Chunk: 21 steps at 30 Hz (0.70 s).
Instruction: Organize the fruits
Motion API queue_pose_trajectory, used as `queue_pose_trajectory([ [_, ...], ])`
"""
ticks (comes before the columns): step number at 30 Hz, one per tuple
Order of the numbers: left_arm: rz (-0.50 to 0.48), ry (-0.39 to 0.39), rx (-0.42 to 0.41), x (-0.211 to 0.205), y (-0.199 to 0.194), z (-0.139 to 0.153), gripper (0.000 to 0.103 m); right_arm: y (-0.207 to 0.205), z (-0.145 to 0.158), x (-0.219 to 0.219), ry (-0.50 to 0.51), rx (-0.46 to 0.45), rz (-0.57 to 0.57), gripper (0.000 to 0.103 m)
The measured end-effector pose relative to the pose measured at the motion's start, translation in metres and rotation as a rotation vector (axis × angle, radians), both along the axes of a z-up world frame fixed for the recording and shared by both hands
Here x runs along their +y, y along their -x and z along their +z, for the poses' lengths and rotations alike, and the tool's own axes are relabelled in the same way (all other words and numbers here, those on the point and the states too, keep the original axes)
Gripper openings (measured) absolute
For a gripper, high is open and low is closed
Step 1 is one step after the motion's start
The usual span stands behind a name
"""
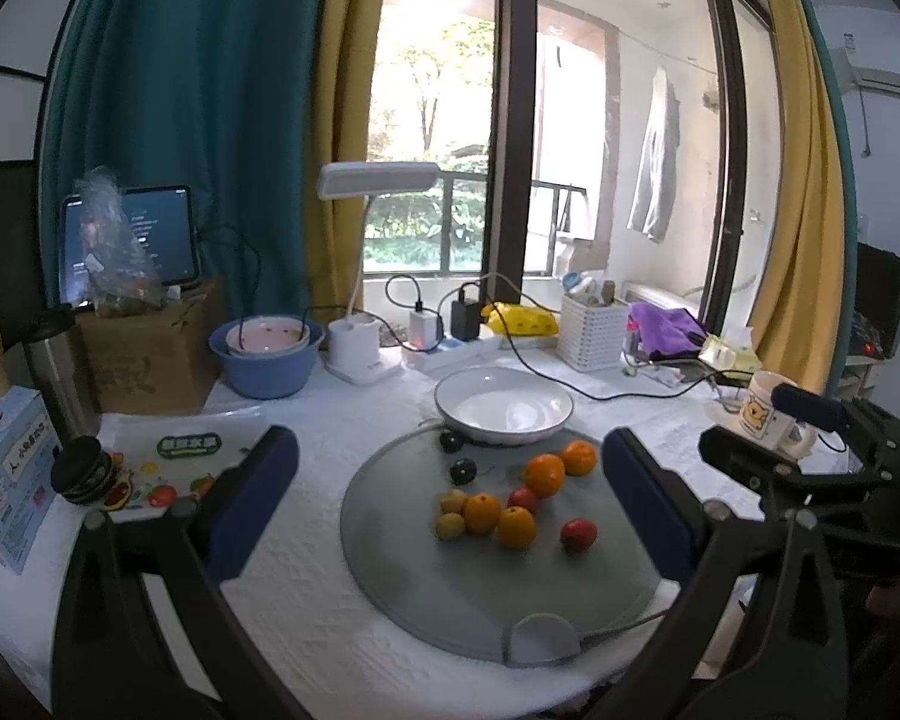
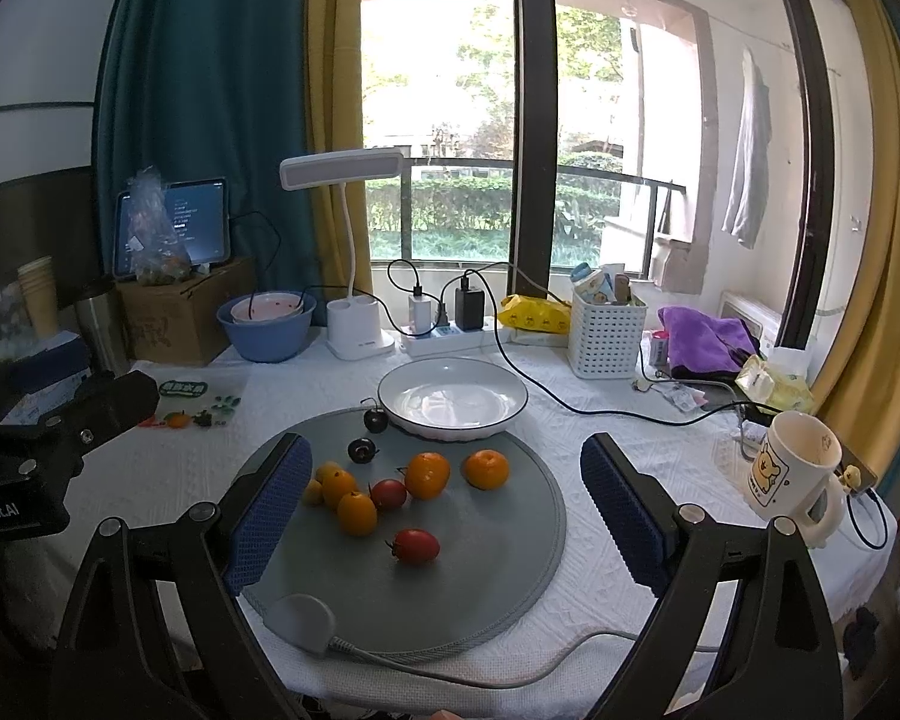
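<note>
Loose fruit lies on a round grey mat [image 1: 462, 588] [image 2: 462, 576]: several oranges [image 1: 543, 475] [image 2: 427, 475], two red tomatoes [image 1: 578, 534] [image 2: 415, 545], small yellow fruits [image 1: 452, 525] [image 2: 313, 492] and two dark cherries [image 1: 463, 470] [image 2: 361, 450]. An empty white plate [image 1: 504, 405] [image 2: 452, 397] rests at the mat's far edge. My left gripper [image 1: 450, 480] hovers open above the mat, nothing between its blue pads. My right gripper [image 2: 447, 483] is likewise open over the fruit, holding nothing.
Behind the plate run cables, a power strip [image 2: 444, 336] and a white desk lamp [image 2: 354, 324]. A blue bowl [image 2: 267, 324] and cardboard box [image 2: 180, 312] stand back left, a white basket [image 2: 606, 330] and purple cloth back right. A bear mug [image 2: 792, 468] sits at right.
</note>
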State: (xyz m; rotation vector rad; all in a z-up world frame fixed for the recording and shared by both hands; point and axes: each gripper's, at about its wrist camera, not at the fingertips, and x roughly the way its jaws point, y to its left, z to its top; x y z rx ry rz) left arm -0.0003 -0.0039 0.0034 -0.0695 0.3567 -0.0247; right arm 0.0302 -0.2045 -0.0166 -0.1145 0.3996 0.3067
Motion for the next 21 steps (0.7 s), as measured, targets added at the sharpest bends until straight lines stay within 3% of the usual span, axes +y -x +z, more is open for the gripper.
queue_pose_trajectory([
  [21,0.004,0.016,-0.003,0.0031,-0.0016,-0.0014,0.102,0.0013,0.0011,0.0014,0.001,-0.001,0.001,0.094],
])
